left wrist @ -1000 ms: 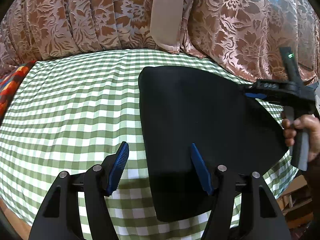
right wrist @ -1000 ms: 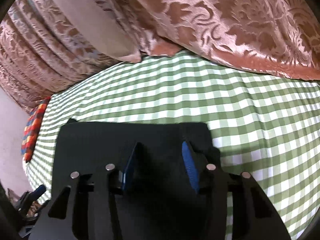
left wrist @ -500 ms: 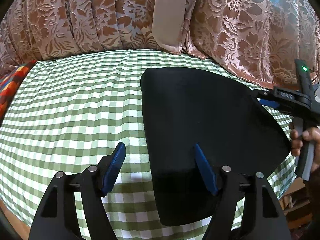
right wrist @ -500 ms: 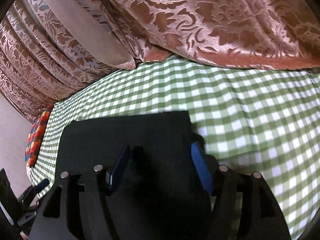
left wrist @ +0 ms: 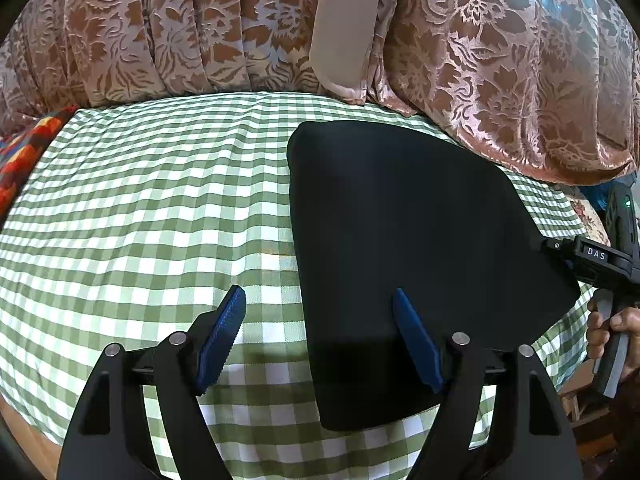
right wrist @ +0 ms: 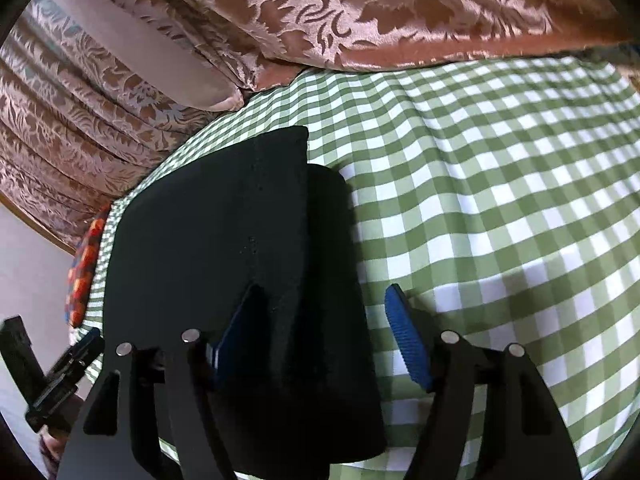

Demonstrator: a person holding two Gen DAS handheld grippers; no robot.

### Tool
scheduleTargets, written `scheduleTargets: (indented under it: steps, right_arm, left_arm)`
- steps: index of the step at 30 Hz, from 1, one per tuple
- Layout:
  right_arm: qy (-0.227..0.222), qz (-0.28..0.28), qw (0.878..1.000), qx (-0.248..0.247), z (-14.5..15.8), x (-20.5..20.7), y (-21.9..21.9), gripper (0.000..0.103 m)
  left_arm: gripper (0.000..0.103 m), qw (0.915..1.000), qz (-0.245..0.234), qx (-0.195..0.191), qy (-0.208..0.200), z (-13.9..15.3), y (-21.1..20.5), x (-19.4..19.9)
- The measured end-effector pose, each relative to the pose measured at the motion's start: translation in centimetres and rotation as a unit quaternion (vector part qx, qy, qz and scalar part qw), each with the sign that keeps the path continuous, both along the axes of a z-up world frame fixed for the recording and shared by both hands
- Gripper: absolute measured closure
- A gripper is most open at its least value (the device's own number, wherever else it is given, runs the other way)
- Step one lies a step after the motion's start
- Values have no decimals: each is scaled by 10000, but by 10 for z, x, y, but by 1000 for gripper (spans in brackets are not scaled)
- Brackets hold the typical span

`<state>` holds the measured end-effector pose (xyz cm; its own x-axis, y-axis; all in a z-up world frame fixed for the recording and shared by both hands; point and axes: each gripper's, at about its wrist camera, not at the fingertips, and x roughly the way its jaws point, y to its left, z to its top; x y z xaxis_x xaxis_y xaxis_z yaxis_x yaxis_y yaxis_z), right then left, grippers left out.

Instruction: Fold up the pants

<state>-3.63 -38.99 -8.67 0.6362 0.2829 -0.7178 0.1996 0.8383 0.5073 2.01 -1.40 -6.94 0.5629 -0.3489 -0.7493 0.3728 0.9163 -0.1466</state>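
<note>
The black pants (left wrist: 404, 248) lie folded into a flat, compact rectangle on the green checked tablecloth (left wrist: 160, 208); they also show in the right wrist view (right wrist: 224, 248). My left gripper (left wrist: 320, 320) is open and empty, hovering above the near left edge of the pants. My right gripper (right wrist: 324, 320) is open and empty above the near right edge of the pants; its body shows at the right of the left wrist view (left wrist: 600, 256), held by a hand.
A brown floral curtain (left wrist: 200, 28) hangs along the far side of the table and drapes onto it at the right (right wrist: 400, 12). A red patterned cloth (left wrist: 24, 152) lies at the far left edge. The tablecloth (right wrist: 500, 200) stretches right of the pants.
Both grippers have drawn back from the pants. The right gripper opened wider and shifted toward the pants' right edge. The pants lie still.
</note>
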Motion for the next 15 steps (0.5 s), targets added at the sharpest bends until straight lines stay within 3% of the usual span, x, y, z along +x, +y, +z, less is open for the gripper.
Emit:
scheduleTargets:
  steps: [5, 7, 9, 11, 15]
  right_arm:
    - [-9, 146, 9998, 119, 1, 1, -3, 24]
    - [-108, 392, 9973, 616, -2, 2, -5, 16]
    - [-93, 749, 9920, 1014, -5, 8, -4, 7]
    - [-73, 825, 9914, 1008, -8, 15, -6, 7]
    - [41, 1017, 9833, 1511, -22, 28, -14, 7]
  left_arm:
    - [23, 9998, -15, -176, 109, 0, 7, 6]
    - [23, 9995, -43, -258, 173, 0, 9, 10]
    - [23, 9974, -136, -622, 334, -1, 15, 18]
    - [20, 9913, -216, -1146, 605, -3, 25, 32]
    - [20, 9735, -331, -1920, 1196, -15, 32, 61]
